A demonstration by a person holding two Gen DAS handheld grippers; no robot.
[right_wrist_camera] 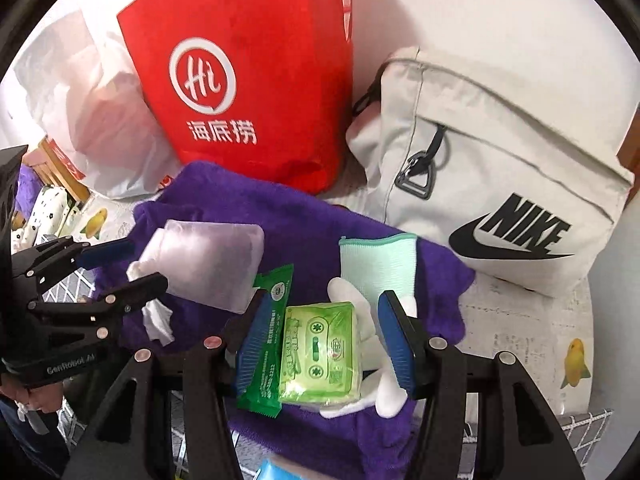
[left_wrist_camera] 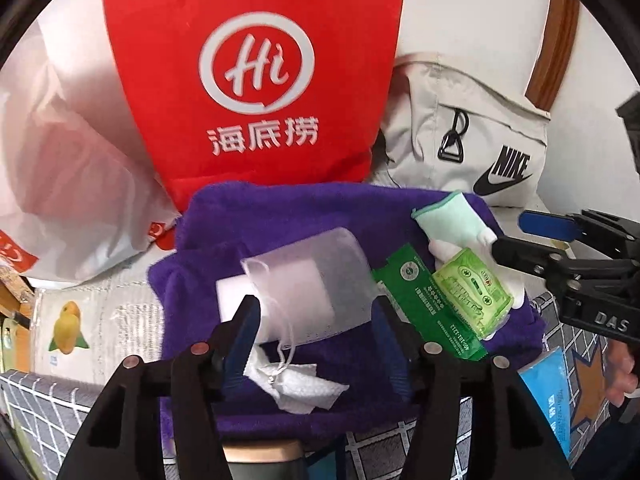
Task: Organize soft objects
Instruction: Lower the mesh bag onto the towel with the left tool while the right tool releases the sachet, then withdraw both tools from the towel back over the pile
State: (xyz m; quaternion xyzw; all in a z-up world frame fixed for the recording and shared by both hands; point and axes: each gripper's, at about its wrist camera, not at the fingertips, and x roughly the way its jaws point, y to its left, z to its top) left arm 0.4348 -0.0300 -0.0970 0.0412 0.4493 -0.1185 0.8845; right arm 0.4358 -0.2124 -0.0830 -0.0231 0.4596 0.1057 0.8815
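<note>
A purple towel (left_wrist_camera: 288, 216) (right_wrist_camera: 312, 216) lies spread on the surface. On it lie a tissue roll in a translucent drawstring pouch (left_wrist_camera: 304, 280) (right_wrist_camera: 212, 264), a light green tissue pack (left_wrist_camera: 474, 292) (right_wrist_camera: 320, 352), a dark green sachet (left_wrist_camera: 424, 308) (right_wrist_camera: 266, 344) and a white glove with a mint cuff (left_wrist_camera: 448, 220) (right_wrist_camera: 376, 264). My left gripper (left_wrist_camera: 316, 312) (right_wrist_camera: 132, 260) is open around the pouch. My right gripper (right_wrist_camera: 324, 312) (left_wrist_camera: 508, 236) is open around the tissue pack and glove.
A red "Hi" shopping bag (left_wrist_camera: 256, 72) (right_wrist_camera: 248, 80) stands behind the towel, a white plastic bag (left_wrist_camera: 68, 160) to its left, a beige Nike backpack (left_wrist_camera: 472, 136) (right_wrist_camera: 500, 168) to its right. A crumpled tissue (left_wrist_camera: 296, 384) lies on the towel. A blue pack (left_wrist_camera: 548, 396) lies at the right.
</note>
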